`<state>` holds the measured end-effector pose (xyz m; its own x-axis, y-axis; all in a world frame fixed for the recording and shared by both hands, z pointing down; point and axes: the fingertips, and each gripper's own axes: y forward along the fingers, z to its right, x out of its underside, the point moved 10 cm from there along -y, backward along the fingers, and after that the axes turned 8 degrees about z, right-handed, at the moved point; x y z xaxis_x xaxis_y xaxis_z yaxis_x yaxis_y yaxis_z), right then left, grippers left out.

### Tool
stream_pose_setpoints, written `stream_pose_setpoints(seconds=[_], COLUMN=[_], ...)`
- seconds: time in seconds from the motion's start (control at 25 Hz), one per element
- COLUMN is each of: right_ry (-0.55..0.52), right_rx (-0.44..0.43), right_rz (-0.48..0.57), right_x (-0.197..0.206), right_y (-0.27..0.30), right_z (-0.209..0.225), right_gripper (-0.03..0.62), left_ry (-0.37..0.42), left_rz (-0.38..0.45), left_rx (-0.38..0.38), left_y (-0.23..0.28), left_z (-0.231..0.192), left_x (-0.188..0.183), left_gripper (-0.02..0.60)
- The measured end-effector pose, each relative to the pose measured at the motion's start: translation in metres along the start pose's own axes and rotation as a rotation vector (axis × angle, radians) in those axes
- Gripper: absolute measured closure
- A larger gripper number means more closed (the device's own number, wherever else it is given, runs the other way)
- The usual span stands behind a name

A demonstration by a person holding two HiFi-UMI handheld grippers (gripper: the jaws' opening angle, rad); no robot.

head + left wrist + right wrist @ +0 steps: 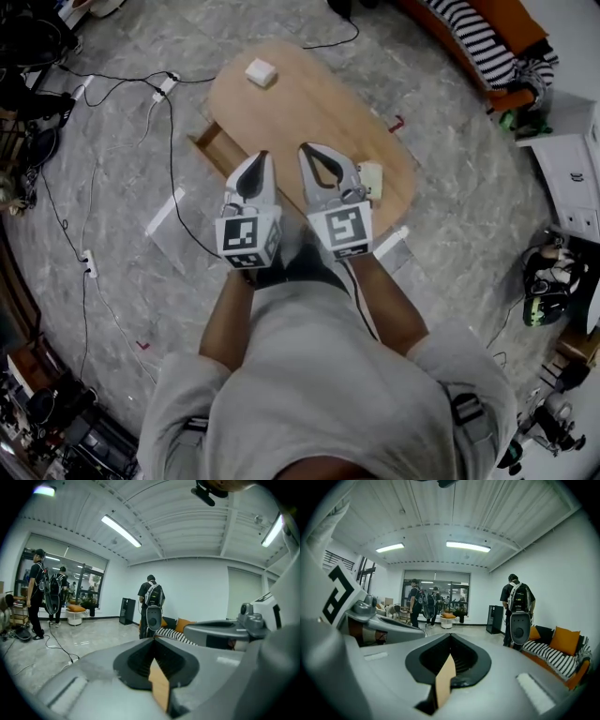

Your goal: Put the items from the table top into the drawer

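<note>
An oval wooden table [309, 98] lies ahead in the head view. A small white box [261, 72] sits at its far end. A pale flat item [372, 178] lies at the near right edge, just right of my right gripper [306, 150]. A wooden drawer [208, 142] stands pulled out on the table's left side. My left gripper [262, 156] hangs over the near edge beside the right one. Both are shut with nothing between the jaws. In the left gripper view the left gripper [153, 639] points across the room, as does the right gripper [450, 635] in its own view.
Cables and a power strip [165, 86] run over the grey floor left of the table. An orange sofa with a striped cushion [483, 47] stands at the far right, and a white cabinet [574, 173] at the right. A person with a backpack [516, 609] stands by the sofa.
</note>
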<state>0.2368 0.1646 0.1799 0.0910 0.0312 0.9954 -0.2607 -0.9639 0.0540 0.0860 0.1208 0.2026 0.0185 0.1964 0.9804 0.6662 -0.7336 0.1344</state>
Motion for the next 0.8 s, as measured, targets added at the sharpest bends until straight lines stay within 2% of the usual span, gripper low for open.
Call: stream_pose_setpoints(seconds=[0.2, 0.56, 0.8], right_ry=[0.013, 0.05, 0.082], right_rx=[-0.018, -0.031, -0.027], right_rz=[-0.021, -0.102, -0.182], right_x=[0.016, 0.043, 0.093], right_y=[0.053, 0.136, 0.184], right_z=[-0.003, -0.013, -0.012], right_gripper=[0.586, 0.586, 0.586], left_ry=[0.01, -0.032, -0.043], left_rz=[-0.022, -0.09, -0.167], left_rx=[0.0, -0.036, -0.036], left_y=[0.025, 0.059, 0.089], left_z=[-0.041, -0.115, -0.16], left_x=[0.009, 0.021, 0.055], left_gripper=[0.561, 0.561, 0.561])
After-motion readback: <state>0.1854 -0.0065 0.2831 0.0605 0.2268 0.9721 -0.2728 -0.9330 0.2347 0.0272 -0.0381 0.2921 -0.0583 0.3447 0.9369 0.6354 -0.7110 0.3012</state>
